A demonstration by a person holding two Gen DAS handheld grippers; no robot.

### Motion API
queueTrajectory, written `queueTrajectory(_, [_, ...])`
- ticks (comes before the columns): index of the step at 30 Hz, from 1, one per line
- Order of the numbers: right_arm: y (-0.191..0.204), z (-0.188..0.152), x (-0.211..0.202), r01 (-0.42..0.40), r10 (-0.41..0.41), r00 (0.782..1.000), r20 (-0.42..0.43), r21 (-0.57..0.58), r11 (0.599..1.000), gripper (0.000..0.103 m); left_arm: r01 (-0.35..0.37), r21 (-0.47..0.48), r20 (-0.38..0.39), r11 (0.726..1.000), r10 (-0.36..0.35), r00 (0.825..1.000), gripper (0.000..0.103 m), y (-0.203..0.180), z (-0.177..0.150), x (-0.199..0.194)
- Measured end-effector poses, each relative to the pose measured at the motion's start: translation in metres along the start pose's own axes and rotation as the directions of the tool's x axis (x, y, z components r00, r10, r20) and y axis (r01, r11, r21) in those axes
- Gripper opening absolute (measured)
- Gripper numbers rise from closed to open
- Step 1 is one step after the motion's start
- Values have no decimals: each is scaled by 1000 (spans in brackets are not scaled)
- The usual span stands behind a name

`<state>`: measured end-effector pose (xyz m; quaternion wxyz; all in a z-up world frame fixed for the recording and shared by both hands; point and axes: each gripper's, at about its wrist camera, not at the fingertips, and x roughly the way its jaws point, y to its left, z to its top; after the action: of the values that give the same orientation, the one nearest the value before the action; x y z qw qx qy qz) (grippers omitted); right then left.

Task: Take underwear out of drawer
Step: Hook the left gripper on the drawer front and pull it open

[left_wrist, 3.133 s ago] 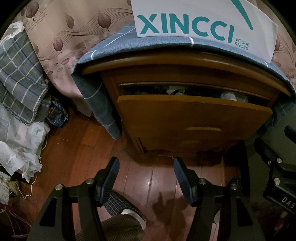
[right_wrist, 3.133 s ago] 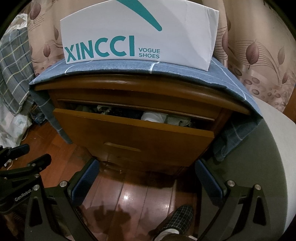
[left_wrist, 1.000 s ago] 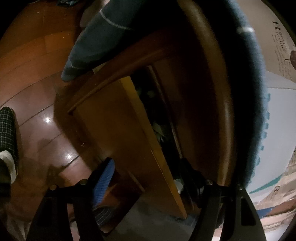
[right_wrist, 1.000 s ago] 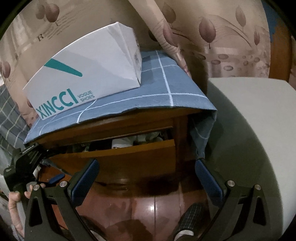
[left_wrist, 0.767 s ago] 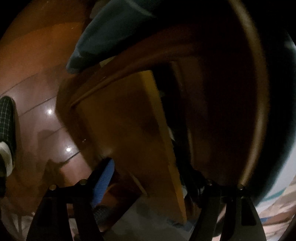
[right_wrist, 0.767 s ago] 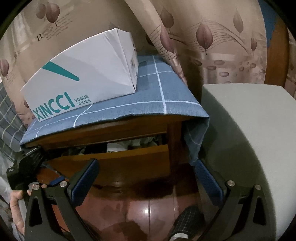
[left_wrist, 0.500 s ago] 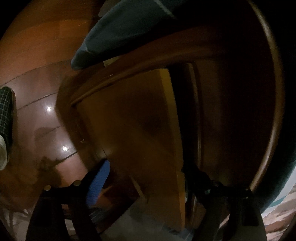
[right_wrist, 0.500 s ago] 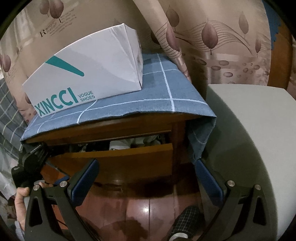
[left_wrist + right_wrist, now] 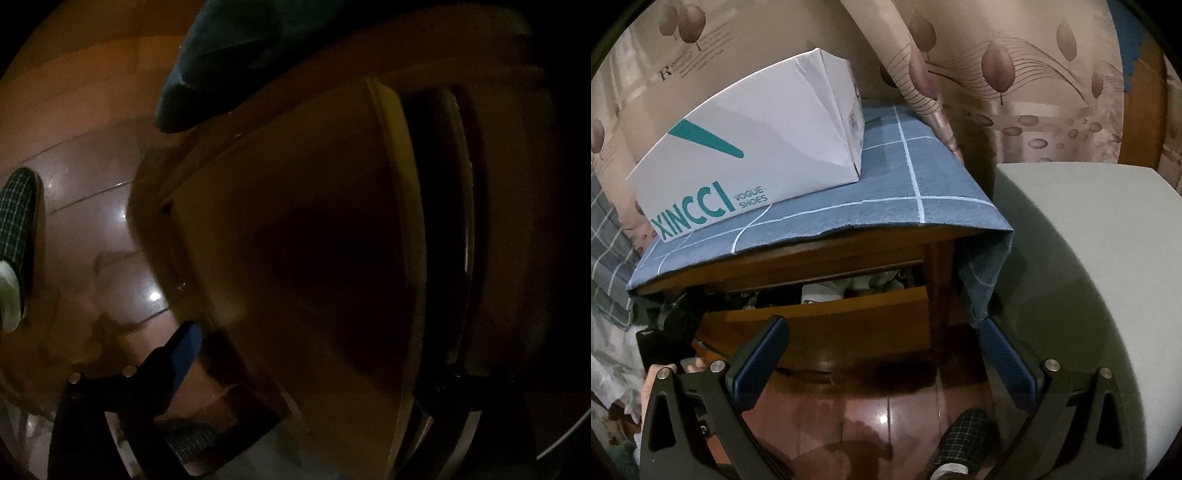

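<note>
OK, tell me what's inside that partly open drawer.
Through the gap above the drawer front, crumpled white and dark clothes show. Which pieces are underwear, and anything deeper, stays hidden under the cabinet top.

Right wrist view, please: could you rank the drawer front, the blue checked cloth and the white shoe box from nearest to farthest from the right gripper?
1. Drawer front, just beyond the fingers.
2. Blue checked cloth, on the cabinet top above.
3. White shoe box, on the cloth, upper left.

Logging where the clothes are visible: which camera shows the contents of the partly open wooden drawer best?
The right wrist view. It looks down into the partly open wooden drawer, where white and dark crumpled clothes show above the front panel. The left wrist view is dark and blurred: only the drawer's front and a black gap behind it, no contents.
</note>
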<state>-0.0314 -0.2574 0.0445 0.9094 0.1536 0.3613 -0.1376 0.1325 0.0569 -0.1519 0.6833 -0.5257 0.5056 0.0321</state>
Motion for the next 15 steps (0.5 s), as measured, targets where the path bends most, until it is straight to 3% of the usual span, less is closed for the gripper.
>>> queueTrajectory(3, [1, 0, -1, 2, -2, 1000, 1, -8, 1000, 103, -6, 26, -3, 1000, 7, 1000, 103, 0, -1, -1])
queueTrajectory(8, [4, -1, -1, 14, -13, 1000, 5, -22, 1000, 103, -135, 195, 85, 972, 120, 989, 103, -15, -14, -20])
queueTrajectory(12, [4, -2, -1, 18, -18, 1000, 7, -21, 1000, 103, -137, 225, 30, 965, 134, 991, 103, -3, -20, -28])
queueTrajectory(15, [3, -1, -1, 22, -22, 1000, 9, -18, 1000, 103, -178, 297, 38, 938, 175, 984, 103, 4, -27, -40])
